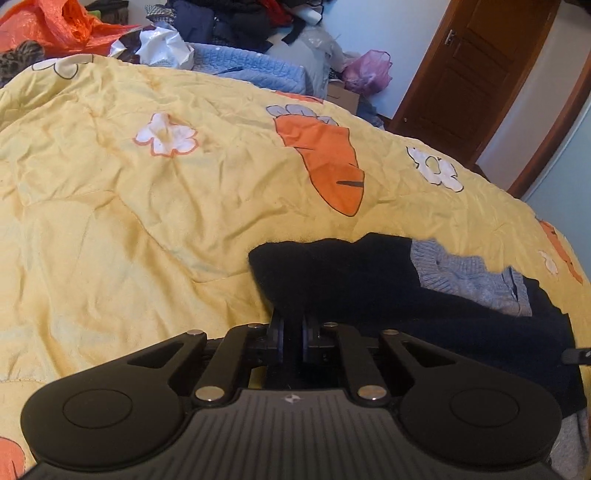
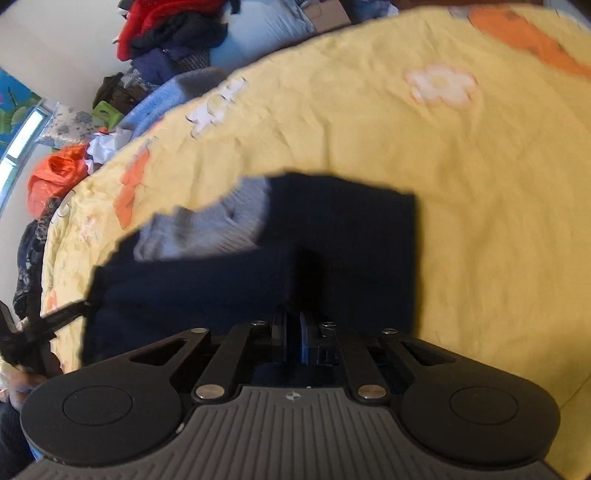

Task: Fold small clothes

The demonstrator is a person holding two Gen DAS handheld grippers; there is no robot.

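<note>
While pinched by both grippers [image 1: 293,341] [image 2: 293,341], fuzzy navy garment [image 1: 332,273] droops

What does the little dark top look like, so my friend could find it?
Look on the big yellow quilt with carrots and flowers. Near its edge lies a small navy sweater, pinched by both grippers. Its pale blue-grey ribbed collar sets it apart.

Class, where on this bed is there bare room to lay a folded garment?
Free: the yellow quilt left of the dark garment, below the carrot print. Crowded: the clothes pile and orange bag at the far edge.
</note>
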